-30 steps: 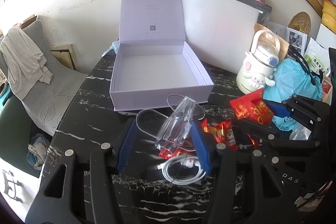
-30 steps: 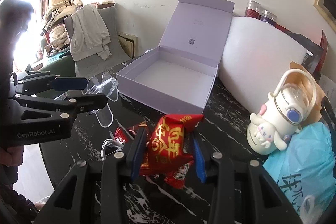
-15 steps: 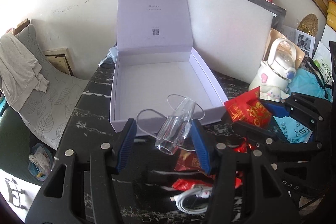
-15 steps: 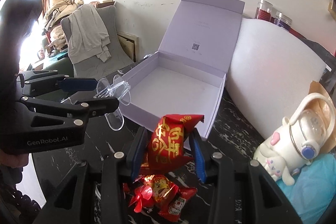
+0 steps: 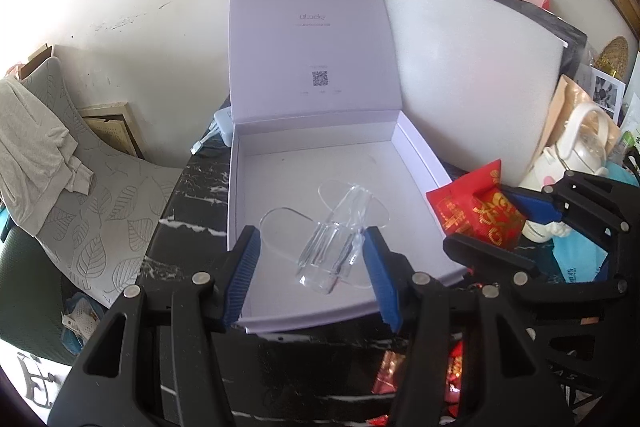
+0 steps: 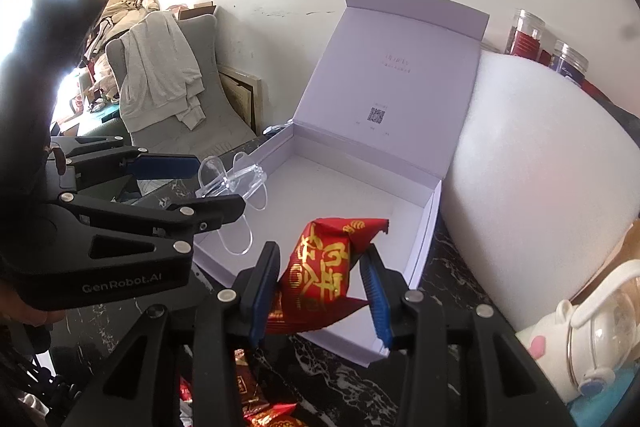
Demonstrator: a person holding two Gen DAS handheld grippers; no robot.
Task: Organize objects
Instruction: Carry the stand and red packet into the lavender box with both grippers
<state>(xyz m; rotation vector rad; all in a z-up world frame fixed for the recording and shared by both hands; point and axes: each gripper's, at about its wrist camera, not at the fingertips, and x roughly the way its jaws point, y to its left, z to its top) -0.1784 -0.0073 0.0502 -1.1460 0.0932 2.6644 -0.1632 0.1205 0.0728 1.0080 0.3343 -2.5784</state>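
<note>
In the left wrist view, the left gripper [image 5: 312,259], black with blue ribbed pads, is clamped on a clear moulded plastic stand with two flat oval plates [image 5: 334,245]; its long axis runs forward along the fingers, and it hangs over the near half of the open pale lilac cardboard box [image 5: 236,195], whose smooth white floor lies directly below and whose lid stands upright behind. A release here would, I judge, drop it inside. The box sits on a glossy black marble-veined tabletop [image 5: 188,203]. In the right wrist view, the right gripper [image 6: 320,287] pinches a crinkly red foil snack packet with gold lettering [image 6: 324,267], held upright over the box's near right corner, just inside the rim. The left gripper is the deeper of the two over the box, so it looks better placed to let go first. More red packets [image 6: 264,415] lie on the table beneath
</note>
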